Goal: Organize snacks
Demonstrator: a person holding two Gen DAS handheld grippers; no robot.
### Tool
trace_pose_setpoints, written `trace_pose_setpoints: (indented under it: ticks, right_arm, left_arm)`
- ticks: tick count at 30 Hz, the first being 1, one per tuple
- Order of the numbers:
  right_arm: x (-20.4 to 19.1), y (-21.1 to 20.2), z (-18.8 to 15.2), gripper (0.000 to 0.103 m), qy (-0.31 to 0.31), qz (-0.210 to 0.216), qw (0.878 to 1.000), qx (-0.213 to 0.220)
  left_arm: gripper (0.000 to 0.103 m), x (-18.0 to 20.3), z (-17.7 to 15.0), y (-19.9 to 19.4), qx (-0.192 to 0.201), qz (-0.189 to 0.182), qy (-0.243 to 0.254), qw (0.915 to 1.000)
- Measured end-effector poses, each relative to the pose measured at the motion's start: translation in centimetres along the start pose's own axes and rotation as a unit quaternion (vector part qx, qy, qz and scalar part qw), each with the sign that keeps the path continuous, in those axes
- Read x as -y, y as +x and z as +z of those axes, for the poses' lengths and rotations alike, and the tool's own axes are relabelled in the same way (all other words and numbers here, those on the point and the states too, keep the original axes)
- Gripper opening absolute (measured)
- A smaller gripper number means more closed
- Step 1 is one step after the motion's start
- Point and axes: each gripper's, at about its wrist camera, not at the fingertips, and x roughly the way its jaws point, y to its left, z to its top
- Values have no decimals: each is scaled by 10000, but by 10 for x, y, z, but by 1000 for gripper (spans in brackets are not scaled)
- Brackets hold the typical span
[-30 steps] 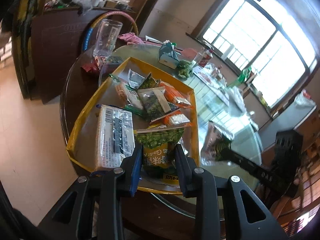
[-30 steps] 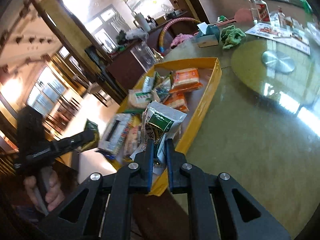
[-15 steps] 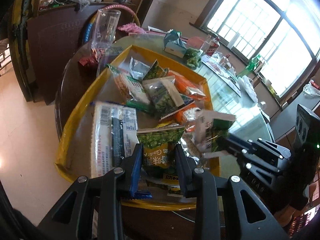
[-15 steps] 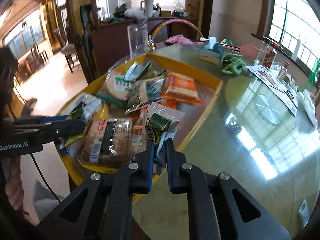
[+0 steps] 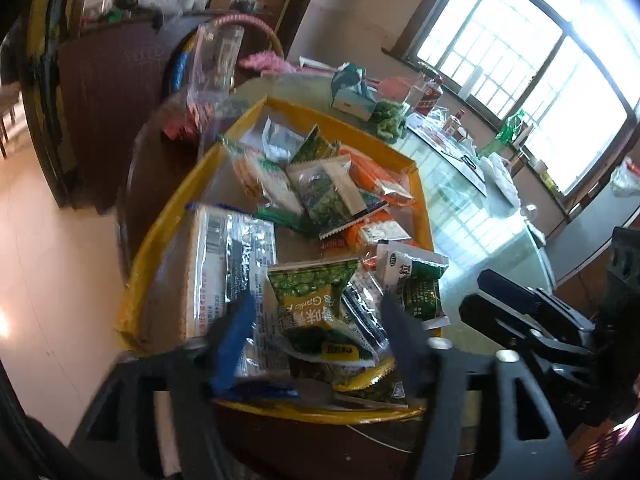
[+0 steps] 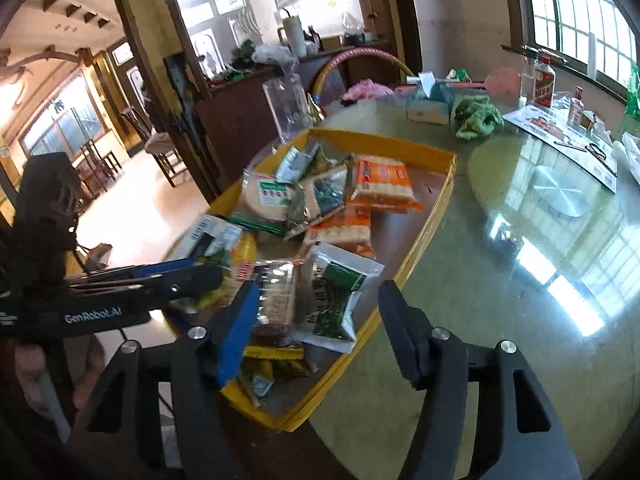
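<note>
Over the near end of the yellow tray (image 5: 172,236), both grippers hang with jaws that have just been opening. At the left, the left gripper (image 5: 316,328) stands released, its pads apart on either side of the green pea packet (image 5: 316,304), which lies on the heap without being pressed. That packet leans on a silver cracker pack (image 5: 228,264) further left and overlaps the tray's near rim; a nudge on pulling back could tip it over the edge to the floor. To the right, the right gripper (image 6: 316,320) is likewise released, with the white and green packet (image 6: 340,296) lying loose between its pads inside the tray, close to the right wall (image 6: 432,216). 2 risks there: a pad catching the packet's corner and dragging it out, or the 2 grippers, which sit near each other, knocking together.
</note>
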Motion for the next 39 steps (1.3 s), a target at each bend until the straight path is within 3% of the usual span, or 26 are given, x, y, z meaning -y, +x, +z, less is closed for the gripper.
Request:
trace_pose_setpoints:
  ticks: [4,8,11,15,20,25,30,39]
  right_arm:
    - [-3,-16,-6,67,206,201,9995,158]
    - [0,-28,-12,74,404,246,9985,260]
    - [0,-38,-19,76,559,238,9975,353]
    - [-2,-47,-26,81,747,282,9958,443]
    - [-10,-60,-36,82,878,176,9939,649]
    - [-17,-73,-38,84,893,241,9940,590]
    - [-26,-83,-39,84,914,272,9938,578]
    - [-43,-89,-37,85,805,89,9948,616]
  left_arm:
    - [78,21,-8,-12,69,52,529,9986]
    - [78,24,-16,-29,345,112,641,9973]
    - [78,22,-24,-45,747,605,488,9942]
    - [79,30,-31,-64,1252,1221,686,9822]
    - [79,44,-37,-74,1086,1568,1066,9758]
    - [79,49,-47,-84,1212,1685,1089,9721]
    - [80,55,-55,-88,1343,2134,1326,9586]
    - [81,45,-59,-94,1411,2232,1185,9572]
